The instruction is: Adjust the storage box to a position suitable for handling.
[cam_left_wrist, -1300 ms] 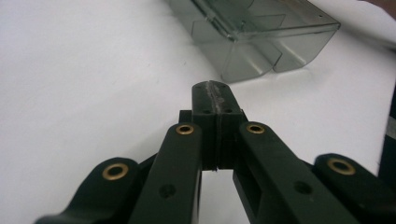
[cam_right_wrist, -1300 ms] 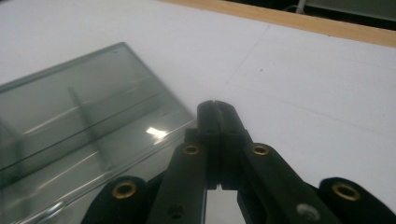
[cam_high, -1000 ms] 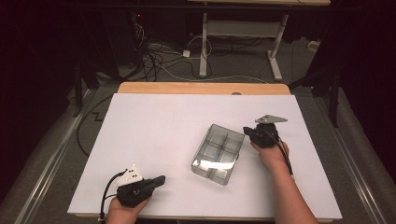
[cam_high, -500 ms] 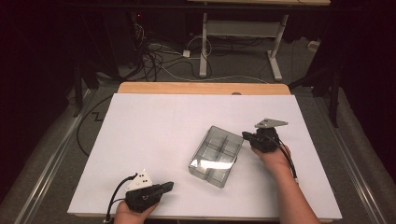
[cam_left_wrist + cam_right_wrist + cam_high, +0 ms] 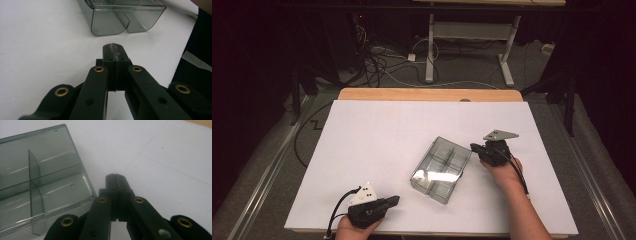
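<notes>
Nudging the clear divided box (image 5: 441, 169) with the right gripper (image 5: 475, 148), jaws closed and empty, beside its corner; we are parking the left gripper (image 5: 395, 200), likewise closed, clear of it.

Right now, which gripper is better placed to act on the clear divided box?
Right. The right gripper, jaws shut, sits beside the box corner; the left gripper, also shut, hangs back at the table's near edge.

Clear smoky-grey plastic organizer box (image 5: 441, 169), open top, empty, cross dividers making four compartments. Sits flat and upright, angled diagonally, on white tabletop (image 5: 377, 145), right of centre, nearer the front edge.
</notes>
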`<action>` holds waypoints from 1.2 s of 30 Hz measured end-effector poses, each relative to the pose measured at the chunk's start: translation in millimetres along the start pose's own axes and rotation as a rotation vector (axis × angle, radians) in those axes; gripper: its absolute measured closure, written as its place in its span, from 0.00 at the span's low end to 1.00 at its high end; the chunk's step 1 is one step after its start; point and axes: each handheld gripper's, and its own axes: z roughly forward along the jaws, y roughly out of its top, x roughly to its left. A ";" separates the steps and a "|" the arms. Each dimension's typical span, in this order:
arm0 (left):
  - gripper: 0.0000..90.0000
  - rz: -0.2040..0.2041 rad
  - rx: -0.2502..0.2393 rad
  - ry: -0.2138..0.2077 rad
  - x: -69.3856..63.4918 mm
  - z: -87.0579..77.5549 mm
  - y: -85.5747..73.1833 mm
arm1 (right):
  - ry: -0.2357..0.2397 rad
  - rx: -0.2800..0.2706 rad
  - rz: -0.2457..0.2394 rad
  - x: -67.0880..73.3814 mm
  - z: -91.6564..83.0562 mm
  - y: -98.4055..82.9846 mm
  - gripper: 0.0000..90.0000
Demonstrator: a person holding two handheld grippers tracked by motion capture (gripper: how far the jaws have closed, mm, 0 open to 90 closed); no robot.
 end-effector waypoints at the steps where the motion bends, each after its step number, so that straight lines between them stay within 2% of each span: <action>1: 0.98 0.000 0.000 0.000 -0.2 0.0 -0.2 | 0.010 0.011 -0.003 0.9 2.0 -1.6 1.00; 8: 0.98 0.005 0.011 0.025 -3.3 -0.1 -1.1 | 0.031 0.017 -0.015 6.3 -2.7 -5.7 1.00; 9: 0.98 -0.005 0.011 0.036 -3.3 -1.7 -2.3 | 0.036 0.014 -0.021 11.7 -5.7 -8.7 1.00; 11: 0.98 -0.009 0.011 0.041 -3.4 -2.8 -3.2 | 0.035 0.010 -0.026 13.8 -6.7 -10.0 1.00; 12: 0.98 -0.012 0.014 0.055 -4.1 -5.0 -5.1 | 0.038 0.010 -0.026 22.5 -11.1 -15.3 1.00; 14: 0.98 -0.016 0.015 0.061 -4.3 -6.2 -6.0 | 0.037 0.008 -0.025 26.1 -13.0 -17.4 1.00; 15: 0.98 -0.028 0.017 0.075 -4.5 -8.1 -7.5 | 0.036 -0.005 -0.018 36.8 -18.7 -24.3 1.00; 20: 0.98 -0.046 0.017 0.119 -1.2 -11.6 -7.2 | 0.015 -0.016 -0.010 64.5 -31.2 -38.1 1.00; 27: 0.98 -0.075 0.021 0.198 6.4 -19.4 -10.6 | 0.063 -0.034 -0.046 107.6 -45.4 -53.5 1.00; 30: 0.98 -0.088 0.023 0.209 8.5 -21.1 -11.8 | 0.099 -0.040 -0.052 124.4 -48.4 -59.2 1.00; 32: 0.98 -0.094 0.023 0.214 9.2 -20.3 -10.4 | 0.098 -0.044 -0.063 130.1 -48.9 -61.5 1.00; 36: 0.98 -0.097 0.034 0.221 10.0 -17.2 -7.1 | 0.082 -0.063 -0.039 125.1 -52.6 -62.7 1.00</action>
